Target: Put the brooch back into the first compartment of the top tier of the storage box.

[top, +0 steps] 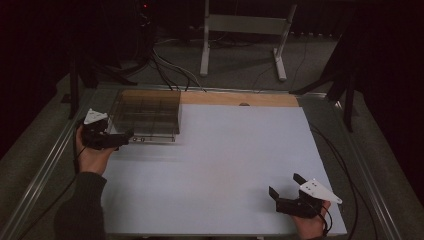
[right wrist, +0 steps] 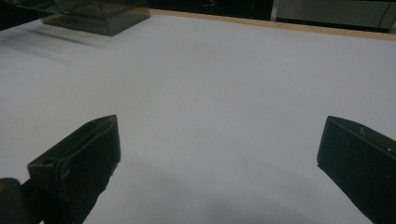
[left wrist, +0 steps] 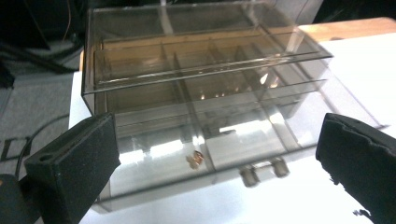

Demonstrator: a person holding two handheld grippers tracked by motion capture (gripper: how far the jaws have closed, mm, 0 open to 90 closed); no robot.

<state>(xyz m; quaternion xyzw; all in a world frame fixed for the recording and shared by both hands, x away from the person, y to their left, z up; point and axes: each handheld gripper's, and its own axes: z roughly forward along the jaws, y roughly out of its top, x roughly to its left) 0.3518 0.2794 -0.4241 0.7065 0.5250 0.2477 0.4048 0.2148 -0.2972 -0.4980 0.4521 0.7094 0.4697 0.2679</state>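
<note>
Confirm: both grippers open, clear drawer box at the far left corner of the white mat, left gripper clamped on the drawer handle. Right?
Not quite. The left gripper is not clamped on the drawer handle: in the left gripper view its jaws stand wide apart, short of the handle, touching nothing. The rest holds: the right gripper is open, and the clear drawer box sits at the white mat's far left corner.

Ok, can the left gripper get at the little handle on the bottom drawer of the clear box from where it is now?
Probably yes. The left gripper has its jaws wide open and faces the drawer box, and the handle sits low on the front, between and just ahead of the jaws, with nothing in the way.
</note>
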